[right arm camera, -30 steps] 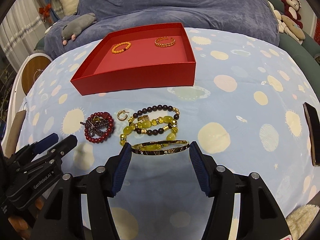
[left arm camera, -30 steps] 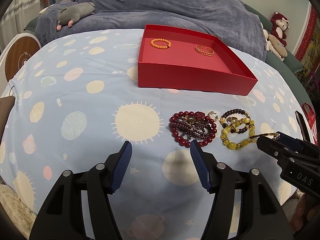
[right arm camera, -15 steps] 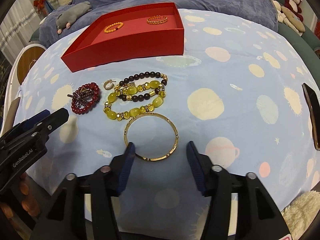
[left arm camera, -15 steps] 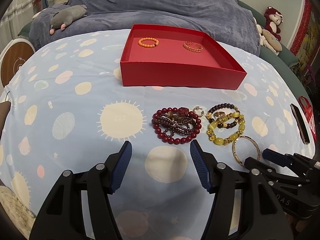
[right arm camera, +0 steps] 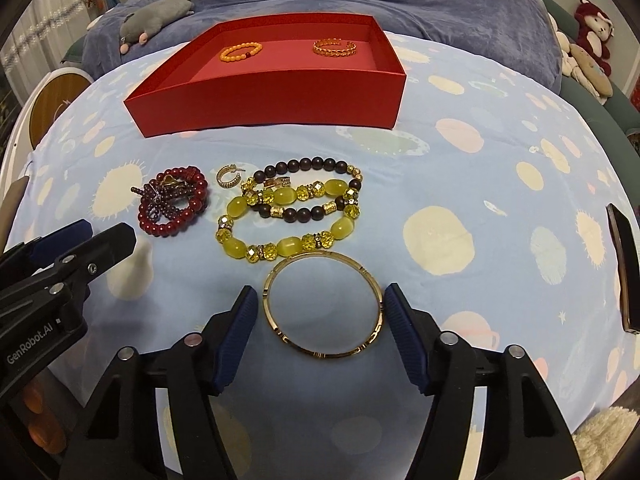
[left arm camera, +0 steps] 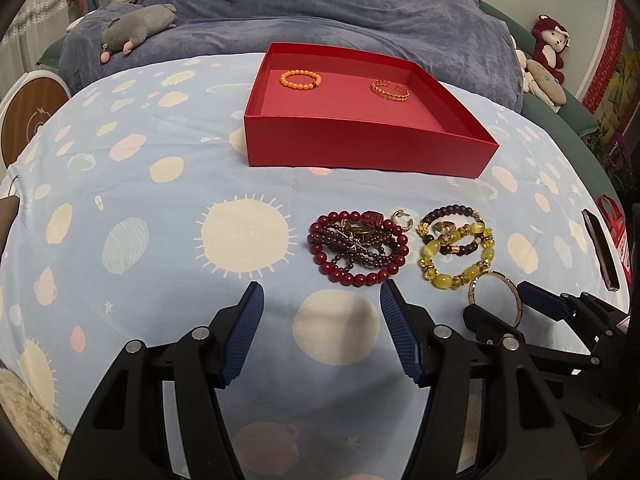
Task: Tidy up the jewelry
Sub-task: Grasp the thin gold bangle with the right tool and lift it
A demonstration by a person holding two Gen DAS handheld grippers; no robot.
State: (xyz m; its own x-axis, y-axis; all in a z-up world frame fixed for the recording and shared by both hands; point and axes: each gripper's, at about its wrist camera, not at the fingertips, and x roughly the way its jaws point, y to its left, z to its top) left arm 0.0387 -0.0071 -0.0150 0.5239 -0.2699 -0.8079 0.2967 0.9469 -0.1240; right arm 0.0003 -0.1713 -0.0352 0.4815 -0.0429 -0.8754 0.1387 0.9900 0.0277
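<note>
Jewelry lies on a spotted blue sheet [right arm camera: 500, 184]: a gold bangle [right arm camera: 323, 305] at lower centre of the right view sits flat between the right gripper's [right arm camera: 320, 320] spread fingers, its right edge just beside one pad, ungripped. Above it lie a yellow bracelet [right arm camera: 288, 222], a dark bracelet [right arm camera: 316, 168], a small hoop [right arm camera: 229, 175] and red beads [right arm camera: 174, 204]. Higher up, a red box [right arm camera: 276, 96] holds an orange bracelet [right arm camera: 241, 51] and a gold cuff [right arm camera: 334, 48]. The left gripper [left arm camera: 322, 320] hangs open and empty below the red beads in its own view.
</note>
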